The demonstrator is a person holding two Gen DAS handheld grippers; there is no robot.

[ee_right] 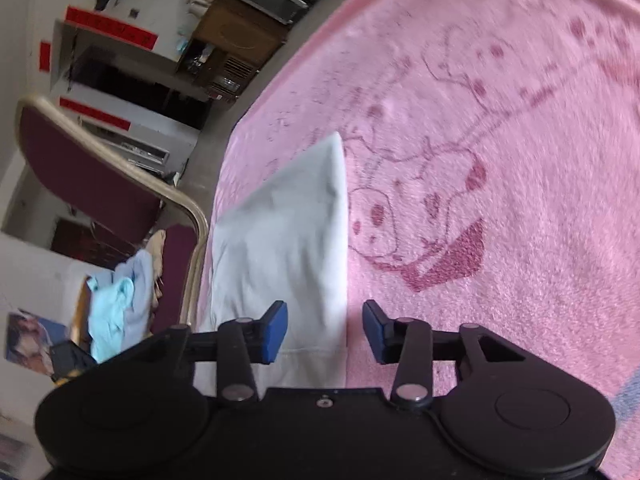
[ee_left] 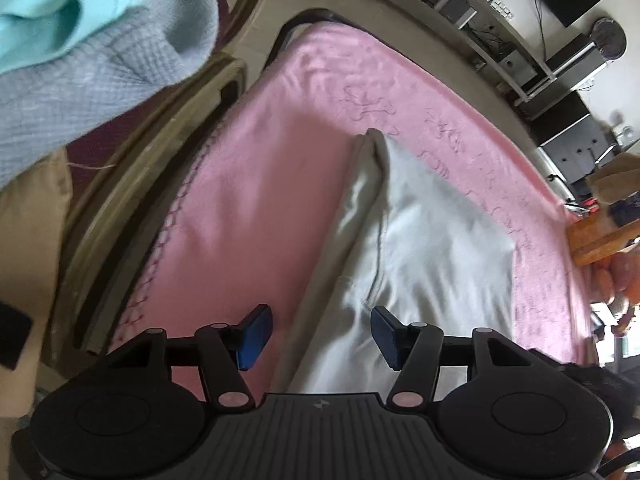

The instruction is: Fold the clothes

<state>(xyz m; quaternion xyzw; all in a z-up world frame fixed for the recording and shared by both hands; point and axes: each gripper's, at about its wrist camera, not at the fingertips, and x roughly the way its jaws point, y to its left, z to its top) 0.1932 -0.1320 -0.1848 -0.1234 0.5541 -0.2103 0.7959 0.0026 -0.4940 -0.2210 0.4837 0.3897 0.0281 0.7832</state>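
A pale grey-white garment (ee_left: 420,248) lies folded lengthwise on a pink blanket (ee_left: 260,184). My left gripper (ee_left: 320,336) is open above the garment's near part, jaws apart, holding nothing. In the right wrist view the same garment (ee_right: 288,232) lies as a narrow strip on the pink blanket (ee_right: 500,160). My right gripper (ee_right: 325,332) is open over the garment's near hem, straddling its right edge, empty.
A maroon chair with a metal frame (ee_right: 100,168) stands beside the table edge. It carries a heap of clothes, a grey waffle-knit piece (ee_left: 100,80) and a turquoise one (ee_left: 48,20), also seen in the right wrist view (ee_right: 116,304). Shelves and room clutter (ee_left: 520,60) lie beyond.
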